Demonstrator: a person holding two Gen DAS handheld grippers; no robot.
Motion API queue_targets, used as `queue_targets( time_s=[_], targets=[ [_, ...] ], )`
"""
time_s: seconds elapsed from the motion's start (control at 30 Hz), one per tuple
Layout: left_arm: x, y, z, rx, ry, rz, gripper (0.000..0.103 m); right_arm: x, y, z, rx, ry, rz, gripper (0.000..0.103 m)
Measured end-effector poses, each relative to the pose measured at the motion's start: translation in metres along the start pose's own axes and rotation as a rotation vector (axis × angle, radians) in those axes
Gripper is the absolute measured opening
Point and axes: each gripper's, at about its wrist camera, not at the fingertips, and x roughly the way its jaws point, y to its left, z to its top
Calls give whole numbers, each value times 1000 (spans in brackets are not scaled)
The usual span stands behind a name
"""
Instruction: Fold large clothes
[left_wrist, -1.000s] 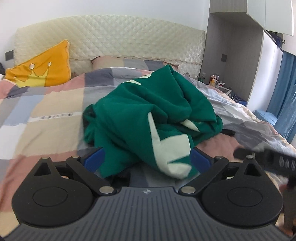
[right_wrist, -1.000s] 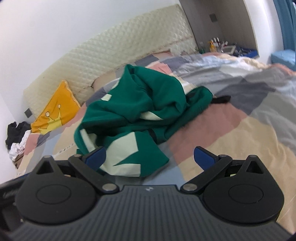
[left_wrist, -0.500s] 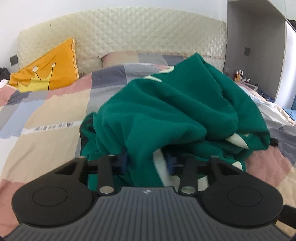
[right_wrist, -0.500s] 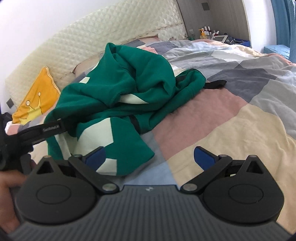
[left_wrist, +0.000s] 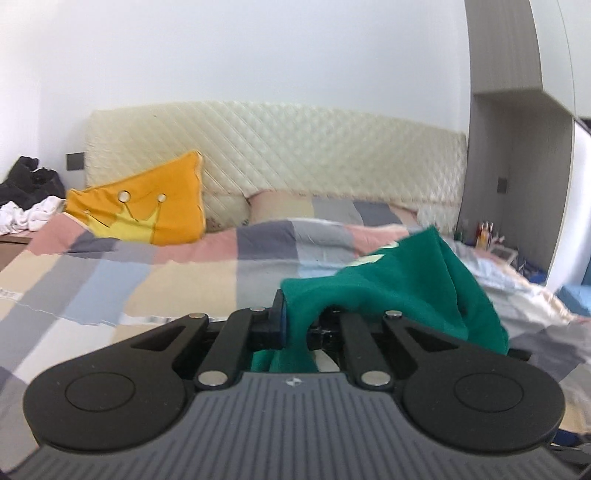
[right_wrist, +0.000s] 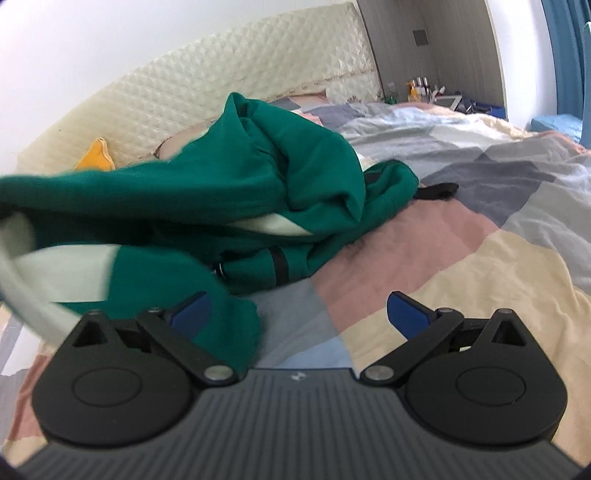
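Folding has barely begun — the green garment (right_wrist: 229, 192) lies crumpled in a heap on the patchwork quilt (right_wrist: 461, 266), no crease or flat panel yet showing. The left gripper (left_wrist: 299, 325) is clamped on a bunch of its fabric, lifted clear of the bed, while the right gripper (right_wrist: 295, 314) stands wide apart and empty just beside the heap. Spreading it flat and every fold, I judge, remain.

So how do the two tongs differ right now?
The left tongs are shut on a fold of the green garment; the right tongs stand wide open, gripping nothing. The left tongs hold their cloth lifted off the patchwork bedcover; the right tongs hover over the bedcover beside the garment. Both have blue pads.
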Motion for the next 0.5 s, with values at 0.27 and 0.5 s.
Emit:
queue_targets(
  time_s=[0.27, 0.5],
  targets=[
    [-105, 49, 27, -14, -107, 63, 7, -15, -2, 1, -7, -35, -54, 103],
    [-192, 106, 44, -36, -182, 139, 7, -33, -12, 0, 42, -31, -77, 103]
  ],
)
